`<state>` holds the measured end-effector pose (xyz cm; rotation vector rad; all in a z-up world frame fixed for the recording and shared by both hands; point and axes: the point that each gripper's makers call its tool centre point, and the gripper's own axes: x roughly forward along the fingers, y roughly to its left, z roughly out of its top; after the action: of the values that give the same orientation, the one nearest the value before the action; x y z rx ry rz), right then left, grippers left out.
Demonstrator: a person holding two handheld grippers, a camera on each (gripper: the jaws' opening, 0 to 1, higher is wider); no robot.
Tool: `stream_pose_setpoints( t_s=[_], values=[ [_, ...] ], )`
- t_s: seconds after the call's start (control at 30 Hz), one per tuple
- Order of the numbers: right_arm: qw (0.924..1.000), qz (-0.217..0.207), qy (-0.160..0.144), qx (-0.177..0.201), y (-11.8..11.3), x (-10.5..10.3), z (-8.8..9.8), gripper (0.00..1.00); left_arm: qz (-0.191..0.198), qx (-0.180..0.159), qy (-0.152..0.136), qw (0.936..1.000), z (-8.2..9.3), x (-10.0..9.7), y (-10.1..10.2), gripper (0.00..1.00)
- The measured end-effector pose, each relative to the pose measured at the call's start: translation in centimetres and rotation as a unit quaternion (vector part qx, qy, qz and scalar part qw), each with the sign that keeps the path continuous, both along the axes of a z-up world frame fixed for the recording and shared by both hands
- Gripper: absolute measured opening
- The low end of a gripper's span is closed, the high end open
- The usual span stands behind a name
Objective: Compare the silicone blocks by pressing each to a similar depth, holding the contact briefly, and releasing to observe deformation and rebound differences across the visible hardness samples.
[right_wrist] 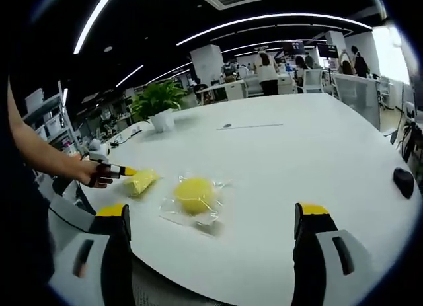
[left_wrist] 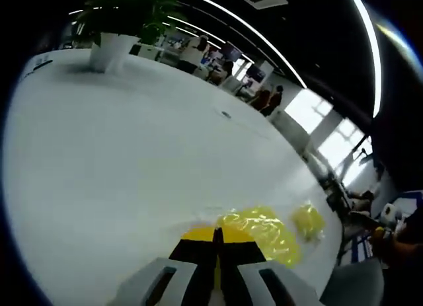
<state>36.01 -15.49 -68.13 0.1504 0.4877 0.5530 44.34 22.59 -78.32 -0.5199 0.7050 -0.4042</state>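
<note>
My left gripper (left_wrist: 217, 236) has its yellow-tipped jaws shut together, empty, at the edge of a yellow silicone block (left_wrist: 263, 232) wrapped in clear plastic. A second wrapped yellow block (left_wrist: 308, 221) lies just beyond it. In the right gripper view, a hand holds the left gripper (right_wrist: 123, 170) with its tip against the smaller yellow block (right_wrist: 141, 182). A round yellow block (right_wrist: 193, 194) in a clear bag lies beside that one. My right gripper (right_wrist: 212, 211) is open wide, hanging back from the round block at the table's near edge.
The white table (right_wrist: 297, 147) stretches far ahead. A potted plant (right_wrist: 159, 102) stands at its far side, and a black mouse (right_wrist: 403, 182) lies at the right. People and desks fill the office behind.
</note>
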Motion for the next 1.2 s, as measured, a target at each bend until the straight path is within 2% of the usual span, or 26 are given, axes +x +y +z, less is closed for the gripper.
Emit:
stream_pose_setpoints(
  t_s=[0.03, 0.07, 0.13, 0.17, 0.2, 0.27, 0.33, 0.43, 0.5, 0.53, 0.6, 0.63, 0.73, 0.8, 0.87, 0.9, 1.0, 1.1, 1.2],
  values=[
    [1.0000, -0.003, -0.003, -0.001, -0.1, 0.1, 0.1, 0.97, 0.012, -0.020, 0.014, 0.9996, 0.2, -0.1, -0.1, 0.01],
    [1.0000, -0.006, -0.004, -0.002, -0.3, 0.1, 0.1, 0.97, 0.021, -0.016, 0.021, 0.9994, 0.1, 0.0, 0.2, 0.05],
    [0.9999, -0.013, -0.003, 0.003, -0.6, 0.1, 0.2, 0.97, 0.028, 0.022, 0.009, 0.9993, -0.3, 0.5, 1.4, 0.28],
    [0.9998, -0.016, -0.005, 0.004, -0.8, 0.2, 0.3, 0.97, 0.027, 0.017, 0.006, 0.9995, 0.0, 0.4, 1.2, 0.35],
    [0.9998, -0.019, -0.006, 0.003, -0.9, 0.2, 0.3, 0.97, 0.031, 0.007, -0.010, 0.9995, 0.8, 0.6, 1.3, 0.38],
    [0.9997, -0.023, -0.011, 0.005, -1.1, 0.3, 0.6, 0.97, 0.037, 0.009, -0.023, 0.9990, 1.6, 0.8, 2.1, 0.42],
    [0.9996, -0.026, -0.013, 0.006, -1.3, 0.4, 0.7, 0.97, 0.035, 0.013, -0.042, 0.9984, 2.4, 1.1, 2.5, 0.57],
    [0.9996, -0.018, -0.020, -0.002, -1.3, 0.4, 0.9, 0.97, 0.014, 0.060, -0.110, 0.9920, 4.9, 1.5, 3.5, 0.68],
    [0.9994, -0.009, -0.030, -0.018, -1.3, 0.5, 0.9, 0.97, 0.011, 0.067, -0.135, 0.9885, 6.4, 1.6, 3.7, 0.86],
    [0.9993, -0.007, -0.030, -0.019, -1.3, 0.5, 0.9, 0.97, 0.008, 0.071, -0.139, 0.9878, 6.8, 1.5, 3.7, 0.91],
    [0.9994, -0.001, -0.031, -0.018, -1.1, 0.5, 1.0, 0.97, -0.005, 0.082, -0.144, 0.9861, 7.4, 0.9, 3.8, 0.89],
    [0.9992, 0.001, -0.033, -0.023, -1.2, 0.7, 1.0, 0.97, -0.014, 0.098, -0.150, 0.9837, 7.5, 0.6, 3.9, 0.89],
    [0.9976, 0.007, -0.060, -0.033, -1.2, 1.2, 1.5, 0.97, -0.021, 0.116, -0.156, 0.9806, 8.0, -0.3, 3.7, 0.92],
    [0.9984, 0.008, -0.046, -0.030, -1.1, 1.2, 1.4, 0.97, -0.022, 0.117, -0.162, 0.9795, 8.5, -0.8, 3.5, 0.96],
    [0.9987, 0.012, -0.039, -0.032, -1.0, 1.4, 1.2, 0.97, -0.014, 0.132, -0.188, 0.9731, 9.5, -1.5, 3.6, 1.00],
    [0.9986, 0.014, -0.038, -0.035, -1.0, 1.4, 1.2, 0.97, -0.023, 0.132, -0.195, 0.9717, 9.7, -1.9, 3.3, 1.00],
    [0.9987, 0.023, -0.024, -0.038, -0.7, 1.3, 0.7, 0.97, -0.039, 0.138, -0.194, 0.9705, 10.0, -3.7, 2.4, 1.00],
    [0.9985, 0.026, -0.027, -0.041, -0.6, 1.2, 0.4, 0.97, -0.061, 0.151, -0.210, 0.9640, 10.2, -5.1, 2.0, 1.00],
    [0.9983, 0.028, -0.030, -0.042, -0.4, 0.9, 0.2, 0.97, -0.064, 0.156, -0.210, 0.9632, 10.5, -6.2, 1.9, 1.00]
  ],
)
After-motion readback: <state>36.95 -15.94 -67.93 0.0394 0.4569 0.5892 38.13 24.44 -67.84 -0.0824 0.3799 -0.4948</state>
